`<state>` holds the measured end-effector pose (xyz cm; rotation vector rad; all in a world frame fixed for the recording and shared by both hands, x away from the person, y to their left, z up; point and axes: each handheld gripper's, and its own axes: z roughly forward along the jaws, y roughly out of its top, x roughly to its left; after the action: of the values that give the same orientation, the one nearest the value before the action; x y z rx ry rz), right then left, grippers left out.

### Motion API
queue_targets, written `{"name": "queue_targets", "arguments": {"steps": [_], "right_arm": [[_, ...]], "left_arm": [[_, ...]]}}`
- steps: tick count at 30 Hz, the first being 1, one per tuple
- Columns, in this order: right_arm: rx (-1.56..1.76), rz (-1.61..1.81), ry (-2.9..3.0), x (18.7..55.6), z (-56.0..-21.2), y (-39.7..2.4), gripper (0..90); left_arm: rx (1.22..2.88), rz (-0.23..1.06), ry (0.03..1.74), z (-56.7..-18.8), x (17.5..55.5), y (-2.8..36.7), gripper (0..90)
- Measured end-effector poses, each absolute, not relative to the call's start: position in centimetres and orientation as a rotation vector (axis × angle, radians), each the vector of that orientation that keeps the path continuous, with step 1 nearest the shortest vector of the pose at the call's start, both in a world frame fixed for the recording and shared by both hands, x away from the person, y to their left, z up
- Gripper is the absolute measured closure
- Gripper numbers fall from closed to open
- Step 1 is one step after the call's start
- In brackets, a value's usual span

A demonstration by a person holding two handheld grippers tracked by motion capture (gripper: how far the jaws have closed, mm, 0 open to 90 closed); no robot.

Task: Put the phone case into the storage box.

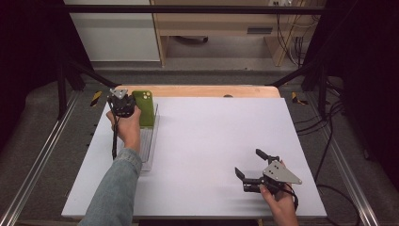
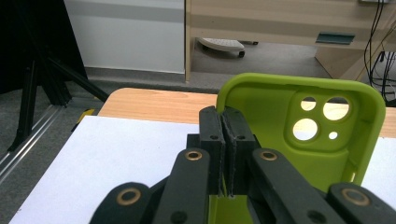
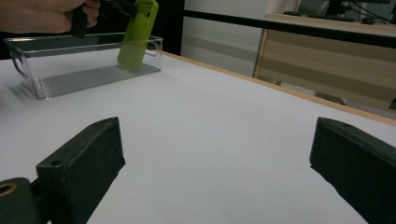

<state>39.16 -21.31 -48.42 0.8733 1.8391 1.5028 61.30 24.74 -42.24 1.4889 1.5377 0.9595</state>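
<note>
A lime-green phone case [image 1: 146,109] stands tilted in a clear plastic bin [image 1: 151,141] at the table's left. My left gripper [image 1: 123,106] is shut on the case's side wall. In the left gripper view the jaws [image 2: 226,112] pinch that thin edge, and the case's hollow inside with its camera cut-outs [image 2: 303,140] faces the camera. My right gripper [image 1: 248,161] rests near the front right of the table, open with nothing between its jaws. The right gripper view looks across the table past its open jaws [image 3: 215,126] to the case [image 3: 137,35] leaning in the bin [image 3: 88,74].
A white sheet [image 1: 211,141] covers the wooden table [image 1: 207,91], whose far edge shows bare. Black frame posts and cables stand on the floor at both sides. A wooden cabinet [image 1: 221,28] lies beyond the table.
</note>
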Motion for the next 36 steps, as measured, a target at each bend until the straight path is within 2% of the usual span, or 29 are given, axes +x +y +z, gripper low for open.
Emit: {"name": "queue_targets", "arguments": {"steps": [36], "right_arm": [[0.874,1.502,1.844,39.15,-48.44,-21.3,3.2]], "left_arm": [[1.501,0.96,1.527,-42.41,61.47,24.37,86.8]]}}
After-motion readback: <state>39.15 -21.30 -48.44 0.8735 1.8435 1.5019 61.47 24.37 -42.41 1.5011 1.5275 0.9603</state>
